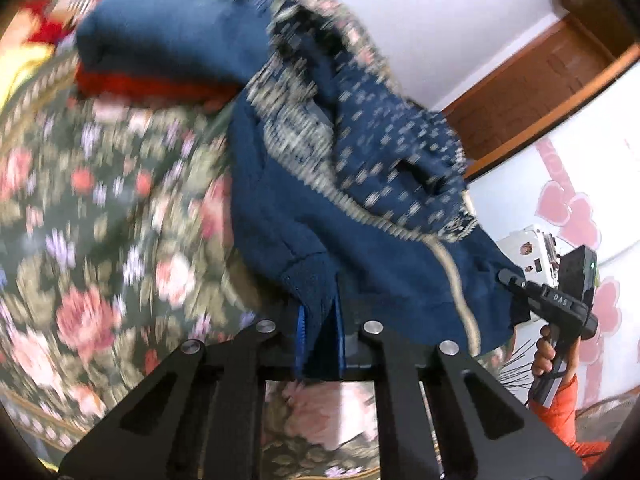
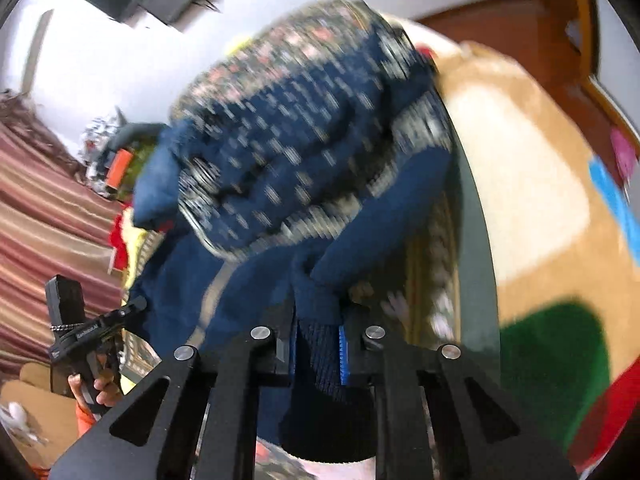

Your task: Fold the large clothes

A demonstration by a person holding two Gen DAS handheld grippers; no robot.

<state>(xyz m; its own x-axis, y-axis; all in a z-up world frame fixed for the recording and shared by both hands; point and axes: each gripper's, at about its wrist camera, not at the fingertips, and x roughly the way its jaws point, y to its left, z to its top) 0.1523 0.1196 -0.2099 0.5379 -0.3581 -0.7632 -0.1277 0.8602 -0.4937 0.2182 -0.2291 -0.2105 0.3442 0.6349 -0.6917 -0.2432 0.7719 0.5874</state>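
Both grippers: each is clamped on cloth of the same blue sweater, which hangs lifted between them above the floral bedspread.
Left gripper: jaws pinched onto a ribbed blue edge that runs straight up out of the fingertips.
Right gripper: jaws pinched onto a dark knitted edge, probably a cuff or hem; more cloth droops below the fingers.
Where the sweater lies: ahead of and above both grippers, bunched, its patterned yoke folded over on itself; the far end trails toward the red clothes on the bed.
Key relation: the two held points sit side by side, with the right gripper seen just right of the left one's view and the sweater's length running away from both, toward the bed.
Judgement: the garment must be spread flat on the bedspread before a clean fold is possible.
Risk: motion blur hides seams, so which edge each gripper holds is uncertain.
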